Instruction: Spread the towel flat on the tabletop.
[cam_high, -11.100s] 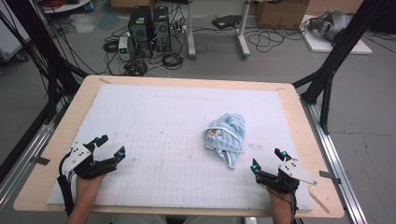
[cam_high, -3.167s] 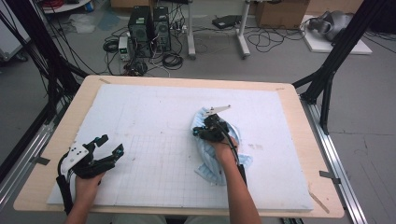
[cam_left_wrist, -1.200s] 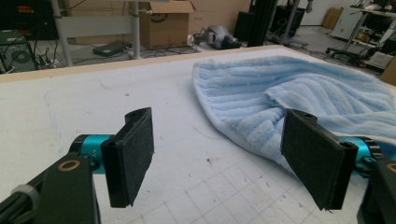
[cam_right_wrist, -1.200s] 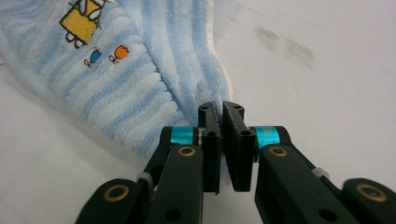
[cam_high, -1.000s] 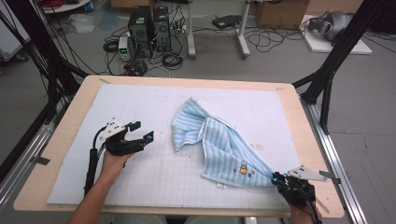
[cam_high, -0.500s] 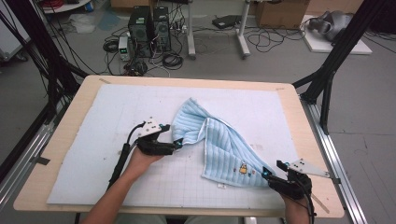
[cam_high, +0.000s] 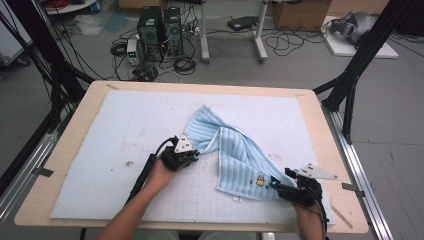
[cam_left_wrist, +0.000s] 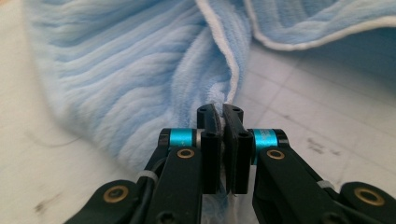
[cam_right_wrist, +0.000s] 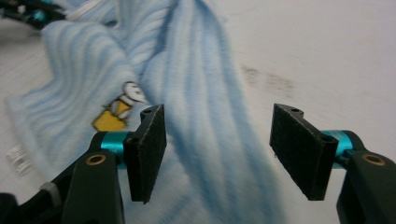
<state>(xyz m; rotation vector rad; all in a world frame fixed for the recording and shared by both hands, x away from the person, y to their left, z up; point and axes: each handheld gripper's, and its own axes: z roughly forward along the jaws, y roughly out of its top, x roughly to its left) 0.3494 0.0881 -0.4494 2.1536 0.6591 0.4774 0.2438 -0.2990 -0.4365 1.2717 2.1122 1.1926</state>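
A: Item one?

B: One light-blue striped towel (cam_high: 235, 152), white-edged, is recorded on the white gridded mat (cam_high: 100, 150). It is spread in loose folds between the two grippers.

A: Markings?

B: One small embroidered figure (cam_right_wrist: 116, 109), yellow and white, is seen on the towel just ahead of the right gripper's near pad. One white tag (cam_right_wrist: 18, 158) with printed lines is sewn at the towel's hem; the writing is too small to be read.

A: Grippers, counted?

B: Two. The left gripper (cam_left_wrist: 223, 116) is closed, a white-edged fold of the towel being pinched between its pads. The right gripper (cam_right_wrist: 219, 149) is held wide apart, with the towel's corner lying under and ahead of the gap; nothing is gripped.

A: Other entries?

B: One wooden table (cam_high: 85, 105) beneath the mat. A few dark smudges (cam_right_wrist: 268, 81) are noted on the mat beyond the right gripper.
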